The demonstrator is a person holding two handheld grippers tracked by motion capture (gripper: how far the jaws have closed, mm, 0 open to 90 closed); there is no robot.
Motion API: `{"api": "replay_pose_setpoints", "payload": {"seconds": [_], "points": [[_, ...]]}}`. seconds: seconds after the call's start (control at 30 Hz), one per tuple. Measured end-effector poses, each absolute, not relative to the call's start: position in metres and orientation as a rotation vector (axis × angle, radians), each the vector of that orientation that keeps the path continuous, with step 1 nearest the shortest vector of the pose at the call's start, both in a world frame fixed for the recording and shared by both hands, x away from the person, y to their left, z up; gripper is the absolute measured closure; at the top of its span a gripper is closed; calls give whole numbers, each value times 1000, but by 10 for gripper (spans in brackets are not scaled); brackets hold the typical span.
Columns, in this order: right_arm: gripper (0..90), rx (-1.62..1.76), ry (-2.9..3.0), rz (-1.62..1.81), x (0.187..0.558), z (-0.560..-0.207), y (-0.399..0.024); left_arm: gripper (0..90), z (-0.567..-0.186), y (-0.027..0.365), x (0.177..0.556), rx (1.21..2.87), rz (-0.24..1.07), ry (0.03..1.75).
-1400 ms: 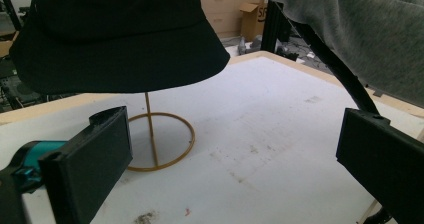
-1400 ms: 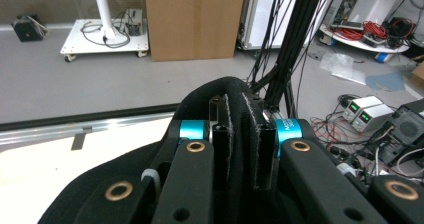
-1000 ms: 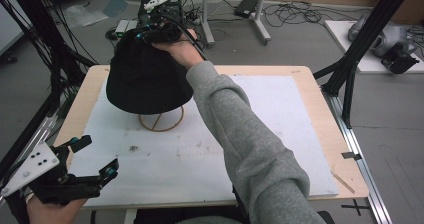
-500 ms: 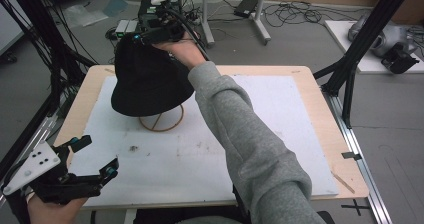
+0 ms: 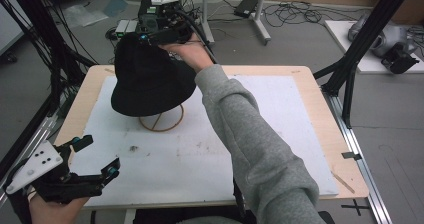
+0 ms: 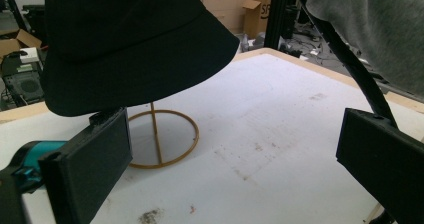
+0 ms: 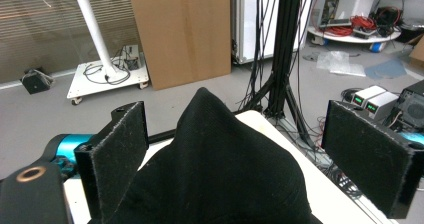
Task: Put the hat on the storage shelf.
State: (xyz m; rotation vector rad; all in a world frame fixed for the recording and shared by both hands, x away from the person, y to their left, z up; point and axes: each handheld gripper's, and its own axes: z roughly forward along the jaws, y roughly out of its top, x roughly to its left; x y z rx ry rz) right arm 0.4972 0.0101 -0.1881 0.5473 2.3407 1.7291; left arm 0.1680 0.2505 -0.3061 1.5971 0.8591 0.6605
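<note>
over stand [image 5: 161, 118] black hat [image 5: 150, 81] sits, placing done; my right gripper [image 7: 235, 149] fingers just spreading, clear of crown; left gripper [image 5: 85, 159] fingers spread, empty; only retreat left.

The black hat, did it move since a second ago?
No. The black hat sits on its wire stand at the same spot on the white mat. The right gripper above it has just been opening.
</note>
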Motion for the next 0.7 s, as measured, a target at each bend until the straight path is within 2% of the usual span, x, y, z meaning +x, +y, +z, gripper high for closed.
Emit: {"api": "replay_pose_setpoints", "payload": {"seconds": [0.7], "points": [[108,481,2342,1750,475,-181,-16,17,-304,254,167,1582,668,861]]}}
